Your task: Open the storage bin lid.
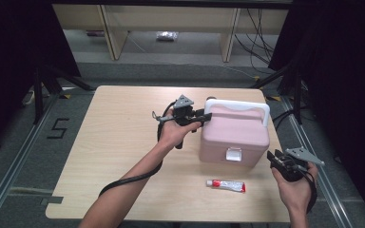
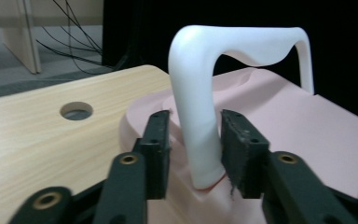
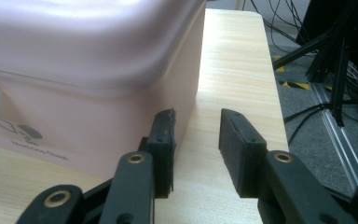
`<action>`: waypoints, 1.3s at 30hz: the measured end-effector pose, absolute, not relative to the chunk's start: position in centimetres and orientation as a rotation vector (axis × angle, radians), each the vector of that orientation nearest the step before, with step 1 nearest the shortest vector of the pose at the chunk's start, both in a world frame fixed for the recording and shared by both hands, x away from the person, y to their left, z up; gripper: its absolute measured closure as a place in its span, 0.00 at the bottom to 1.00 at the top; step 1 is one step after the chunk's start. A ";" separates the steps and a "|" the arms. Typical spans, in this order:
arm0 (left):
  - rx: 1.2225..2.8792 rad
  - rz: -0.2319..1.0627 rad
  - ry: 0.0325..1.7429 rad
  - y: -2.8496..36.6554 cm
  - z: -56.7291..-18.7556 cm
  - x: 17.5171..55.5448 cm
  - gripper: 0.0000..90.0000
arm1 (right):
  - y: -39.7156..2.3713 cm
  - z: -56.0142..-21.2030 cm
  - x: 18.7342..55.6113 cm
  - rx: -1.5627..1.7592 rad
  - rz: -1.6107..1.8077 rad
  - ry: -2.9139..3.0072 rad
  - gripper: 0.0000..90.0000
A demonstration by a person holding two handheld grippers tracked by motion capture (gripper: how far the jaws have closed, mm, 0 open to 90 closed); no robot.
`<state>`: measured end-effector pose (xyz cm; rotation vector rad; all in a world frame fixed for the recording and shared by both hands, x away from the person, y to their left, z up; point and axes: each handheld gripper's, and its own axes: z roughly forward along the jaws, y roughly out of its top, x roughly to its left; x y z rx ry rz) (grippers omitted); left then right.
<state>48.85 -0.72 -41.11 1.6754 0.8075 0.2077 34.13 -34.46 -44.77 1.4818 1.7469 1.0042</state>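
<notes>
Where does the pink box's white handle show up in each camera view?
High view: the white handle arches over the pink box, right of table centre, with the left gripper at its left end.
Left gripper view: centre, its near leg between the two jaws.
Right gripper view: not in it.
Shared landmark: the pink box.

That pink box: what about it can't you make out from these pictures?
- Contents: lid shut; box opaque in high view.
- Print on its front: cut off at the left edge of right gripper view, blurred.
- Tube label: too small in high view.
- Left gripper pads on handle: contact unclear.
</notes>
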 end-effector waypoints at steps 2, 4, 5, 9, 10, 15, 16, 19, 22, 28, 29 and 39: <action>1.670 0.203 0.815 -0.8 -41.1 48.8 0.78 | -34.4 -44.7 34.1 1.479 1.017 1.740 0.75; 1.647 0.172 0.845 -0.7 -41.1 48.7 0.81 | -34.3 -44.7 34.0 1.488 1.038 1.743 0.76; 1.639 0.169 0.848 -0.6 -40.9 48.7 0.82 | -34.4 -44.5 33.7 1.501 1.029 1.734 0.78; 1.612 0.137 0.872 -0.7 -40.5 48.7 0.82 | -34.3 -44.2 33.2 1.478 1.061 1.718 0.89; 1.612 0.137 0.872 -0.7 -40.5 48.7 0.82 | -34.2 -44.0 33.0 1.498 1.061 1.707 0.92; 1.602 0.105 0.910 -0.5 -40.0 49.0 0.82 | -33.9 -43.2 32.6 1.463 1.080 1.698 1.00; 1.598 0.100 0.911 -0.6 -39.9 49.1 0.82 | -33.7 -43.1 32.6 1.467 1.106 1.689 1.00; 1.604 0.083 0.917 -0.6 -39.7 49.3 0.82 | -33.4 -42.6 32.6 1.414 1.113 1.699 1.00; 1.602 0.075 0.917 -0.6 -39.7 49.4 0.82 | -33.0 -42.3 32.6 1.412 1.133 1.699 1.00; 1.609 0.075 0.923 -0.6 -39.5 49.4 0.82 | -32.3 -42.0 33.1 1.394 1.203 1.721 1.00; 1.611 0.075 0.921 -0.5 -39.5 49.4 0.82 | -32.3 -42.0 33.1 1.386 1.191 1.712 1.00; 1.590 0.283 0.789 0.6 -38.8 47.9 0.55 | -32.1 -41.5 33.3 1.360 1.194 1.681 1.00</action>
